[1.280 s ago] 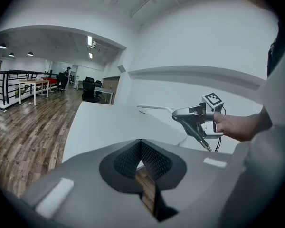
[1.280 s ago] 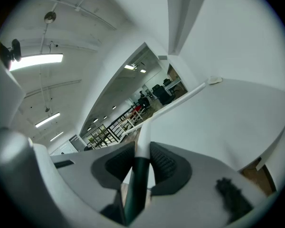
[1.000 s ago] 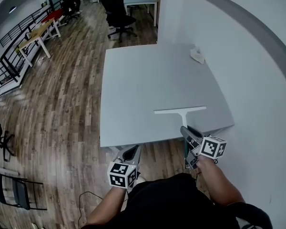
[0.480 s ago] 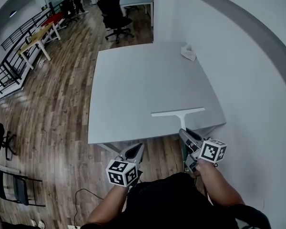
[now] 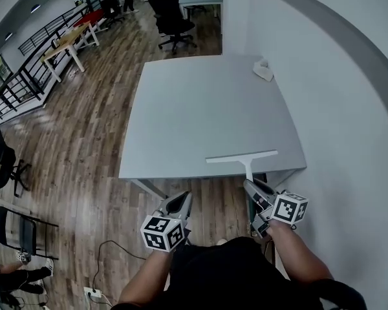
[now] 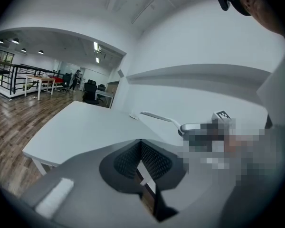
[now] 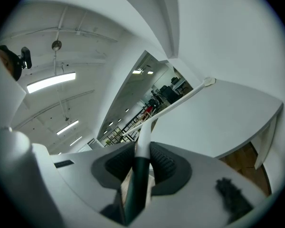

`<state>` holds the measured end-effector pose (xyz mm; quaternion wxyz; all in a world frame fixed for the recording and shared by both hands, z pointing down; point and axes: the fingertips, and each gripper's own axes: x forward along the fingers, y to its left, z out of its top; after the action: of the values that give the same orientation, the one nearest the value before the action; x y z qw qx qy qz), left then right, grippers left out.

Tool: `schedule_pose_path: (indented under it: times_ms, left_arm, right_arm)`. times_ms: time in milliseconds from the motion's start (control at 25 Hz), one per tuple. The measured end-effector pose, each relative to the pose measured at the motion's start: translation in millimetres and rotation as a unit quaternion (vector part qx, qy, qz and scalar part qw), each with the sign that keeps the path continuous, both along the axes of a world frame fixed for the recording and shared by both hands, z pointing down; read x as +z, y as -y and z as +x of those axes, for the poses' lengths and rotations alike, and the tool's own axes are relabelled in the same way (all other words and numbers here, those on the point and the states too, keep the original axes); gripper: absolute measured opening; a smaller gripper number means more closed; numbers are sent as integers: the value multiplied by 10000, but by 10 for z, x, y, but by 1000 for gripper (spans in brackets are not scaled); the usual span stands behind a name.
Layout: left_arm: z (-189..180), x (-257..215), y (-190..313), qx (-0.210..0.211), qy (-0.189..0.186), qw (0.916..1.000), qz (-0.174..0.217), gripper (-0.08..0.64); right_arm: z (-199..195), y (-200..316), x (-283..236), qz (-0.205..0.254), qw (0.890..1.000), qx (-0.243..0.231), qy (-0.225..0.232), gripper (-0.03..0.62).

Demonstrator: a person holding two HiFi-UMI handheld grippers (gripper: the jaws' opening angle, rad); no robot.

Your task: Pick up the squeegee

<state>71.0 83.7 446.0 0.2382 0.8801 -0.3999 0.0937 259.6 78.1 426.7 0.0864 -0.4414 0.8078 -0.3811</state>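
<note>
Right gripper view shows my right gripper point(image 7: 142, 151) clamped on the squeegee point(image 7: 145, 129) handle, with the blade over the table's point(image 5: 200, 108) near edge, toward the right. My left gripper point(image 6: 140, 141) has its jaws together and holds nothing.

squeegee point(image 5: 242, 157) | white t-shape, dark handle end | blade over table point(image 5: 200, 108) near edge | handle in right gripper point(image 5: 253, 185)
</note>
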Motion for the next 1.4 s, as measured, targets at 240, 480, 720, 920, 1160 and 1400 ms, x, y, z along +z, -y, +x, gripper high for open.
schedule_pose_path:
  times_ms: [240,480,720,920,1160,1400]
  left_arm:
    - [-71,48,-185,-251,196,9995,-68,6]
    - [-105,88,-217,-305,371,9987,-147,6]
    - [-84,-35,-69,-130,405,9991,24,6]
    - [-28,-139,-86,85,545,9984,82,6]
    - [-247,-45,-128,251,522,9983,51,6]
    - [-67,-143,-111,355,480,9982,1,6]
  right_arm:
    - [8,10,81,-90,9993,-245,284,109]
    - [-53,-6,-39,94,9984,-343,434,109]
    - [-49,10,-15,141,9984,-166,517,109]
    - [-72,-21,-121,161,9988,-71,466,109]
    - [-375,-79,-103,174,9991,13,388,109]
    - [-224,-65,-233,165,9995,21,266,109]
